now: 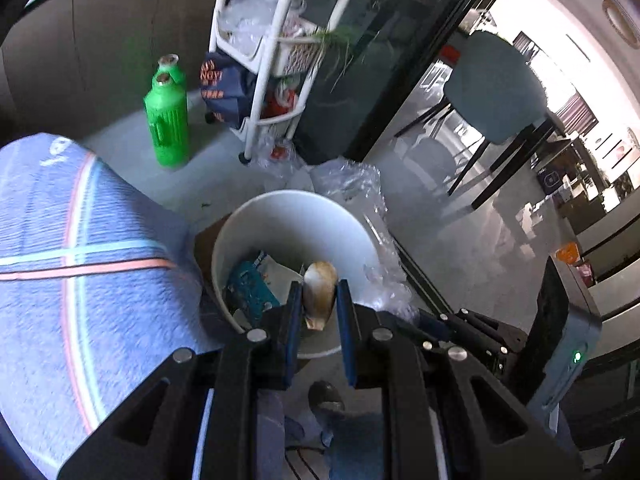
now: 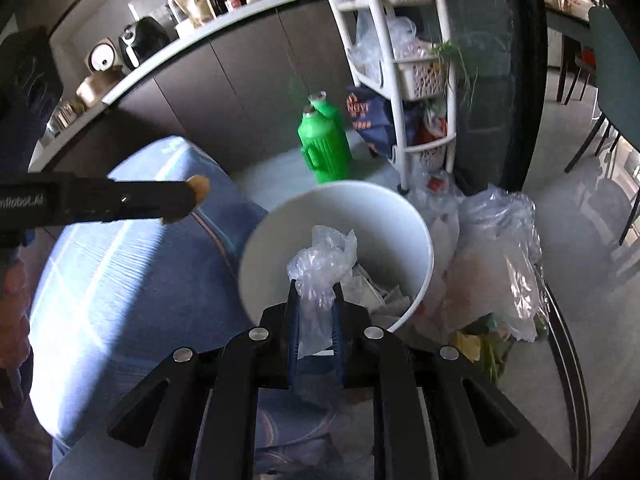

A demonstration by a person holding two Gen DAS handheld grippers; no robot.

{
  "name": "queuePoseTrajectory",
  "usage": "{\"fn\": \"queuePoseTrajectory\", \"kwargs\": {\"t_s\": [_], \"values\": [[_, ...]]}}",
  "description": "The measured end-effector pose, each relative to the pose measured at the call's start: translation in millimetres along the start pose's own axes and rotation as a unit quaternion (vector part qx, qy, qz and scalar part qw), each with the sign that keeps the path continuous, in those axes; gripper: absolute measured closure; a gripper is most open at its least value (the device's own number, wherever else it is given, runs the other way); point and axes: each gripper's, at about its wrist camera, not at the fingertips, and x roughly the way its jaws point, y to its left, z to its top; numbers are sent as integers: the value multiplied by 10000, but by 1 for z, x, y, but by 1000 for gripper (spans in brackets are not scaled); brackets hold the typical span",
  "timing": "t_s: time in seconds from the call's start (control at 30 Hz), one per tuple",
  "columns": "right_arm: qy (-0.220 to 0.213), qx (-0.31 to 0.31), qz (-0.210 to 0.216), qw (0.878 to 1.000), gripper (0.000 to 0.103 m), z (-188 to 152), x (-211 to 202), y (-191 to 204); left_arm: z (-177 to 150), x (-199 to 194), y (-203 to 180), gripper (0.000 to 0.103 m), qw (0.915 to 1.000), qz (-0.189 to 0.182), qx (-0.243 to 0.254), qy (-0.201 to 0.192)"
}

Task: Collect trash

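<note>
My left gripper (image 1: 318,300) is clenched on a brownish peel (image 1: 319,294), pointing down over the white bin (image 1: 280,208), which already holds a teal packet (image 1: 250,292) and paper scraps. My right gripper (image 2: 316,300) pinches a crumpled clear bag (image 2: 320,268) between its pads, also above the bin's open mouth, with the left one reaching in from the side of that view. The bin stands on the floor just beside a blue cushion (image 1: 80,248), with more clear bags (image 2: 500,248) heaped against its other side and two green bottles (image 1: 166,120) near a white rack (image 1: 276,48) behind.
</note>
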Motion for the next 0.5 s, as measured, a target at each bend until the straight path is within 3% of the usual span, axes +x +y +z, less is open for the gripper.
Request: {"fn": "queuePoseTrajectory", "kwargs": {"t_s": [0.23,0.3,0.33,0.37,0.4,0.43,0.47,0.5], "values": [[206,-148,54,9997,88,3,38,-7,13,41,7,81,9997,99,75,206],[157,-298,23,9994,64,4,43,-6,18,45,7,48,9997,158,138,82],[60,-400,-84,9991,42,4,45,-5,18,41,5,40,9996,207,167,-52],[-27,-481,-147,9987,30,4,44,-5,20,39,5,27,9992,303,192,-185],[-112,-557,-176,9982,29,4,43,-4,22,34,5,15,9984,403,201,-354],[-182,-612,-162,9978,24,3,42,-4,23,29,5,10,9978,432,184,-476],[-229,-624,-182,9976,15,2,40,-5,24,24,6,3,9967,478,151,-637],[-290,-624,-215,9974,11,2,38,-6,25,19,6,4,9957,516,127,-759]]}}
